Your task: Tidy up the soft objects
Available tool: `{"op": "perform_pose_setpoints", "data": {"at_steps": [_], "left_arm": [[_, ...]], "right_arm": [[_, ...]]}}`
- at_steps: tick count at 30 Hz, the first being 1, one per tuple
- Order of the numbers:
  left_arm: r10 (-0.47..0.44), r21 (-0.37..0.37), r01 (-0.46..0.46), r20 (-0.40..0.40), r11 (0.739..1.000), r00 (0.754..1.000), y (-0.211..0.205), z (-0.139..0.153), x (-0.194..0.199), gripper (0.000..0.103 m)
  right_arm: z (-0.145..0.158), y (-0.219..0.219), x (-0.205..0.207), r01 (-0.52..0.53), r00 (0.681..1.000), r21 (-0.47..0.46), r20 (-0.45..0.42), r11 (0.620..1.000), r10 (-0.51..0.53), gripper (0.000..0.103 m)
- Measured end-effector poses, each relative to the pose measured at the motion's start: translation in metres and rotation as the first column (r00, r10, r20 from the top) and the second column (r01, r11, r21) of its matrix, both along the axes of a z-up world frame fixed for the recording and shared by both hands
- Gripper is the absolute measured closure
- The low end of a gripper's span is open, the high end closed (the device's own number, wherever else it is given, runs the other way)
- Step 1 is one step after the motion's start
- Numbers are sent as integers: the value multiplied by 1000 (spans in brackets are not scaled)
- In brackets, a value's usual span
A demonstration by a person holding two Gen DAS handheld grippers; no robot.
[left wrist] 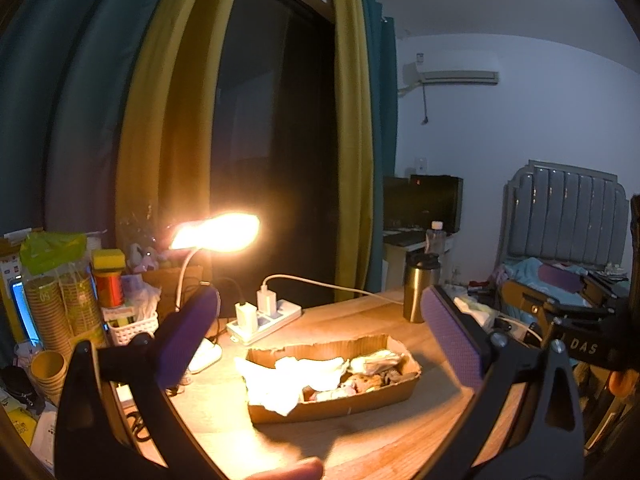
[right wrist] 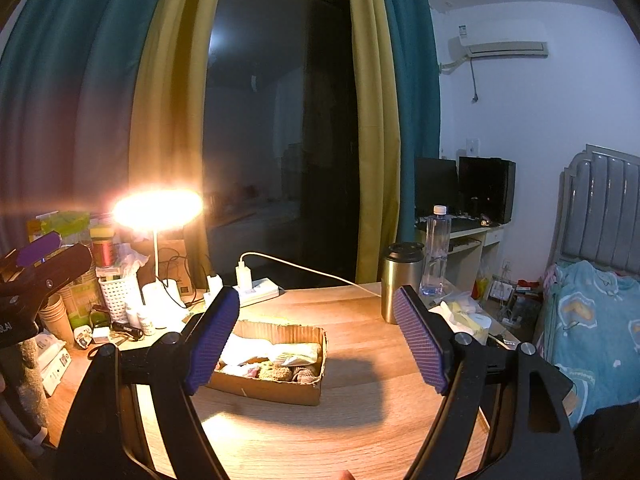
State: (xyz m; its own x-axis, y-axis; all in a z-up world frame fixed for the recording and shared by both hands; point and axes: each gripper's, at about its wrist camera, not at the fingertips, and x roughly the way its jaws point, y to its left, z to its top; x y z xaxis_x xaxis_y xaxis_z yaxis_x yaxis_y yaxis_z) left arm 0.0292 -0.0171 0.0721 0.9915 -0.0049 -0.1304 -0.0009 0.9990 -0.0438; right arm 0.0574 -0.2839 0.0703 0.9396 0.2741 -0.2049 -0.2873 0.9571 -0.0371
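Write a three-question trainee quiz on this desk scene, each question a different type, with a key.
1. True or false: both the left gripper and the right gripper are open and hold nothing.
2. Where do the soft objects lie? A) in the cardboard box B) on the bed C) in the white basket
3. Fill in: the steel tumbler stands beside a clear plastic ____.

Key: 1 true; 2 A; 3 bottle.
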Motion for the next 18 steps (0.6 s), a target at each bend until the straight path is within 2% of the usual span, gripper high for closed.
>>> {"op": "perform_pose_setpoints", "data": {"at_steps": [18], "left_arm": [[-17, -16, 17, -17, 1000, 1000, -1, 2, 1, 1]], "right_arm": [[0, -1, 2, 3, 1000, 2, -2, 1000, -3, 21]]}}
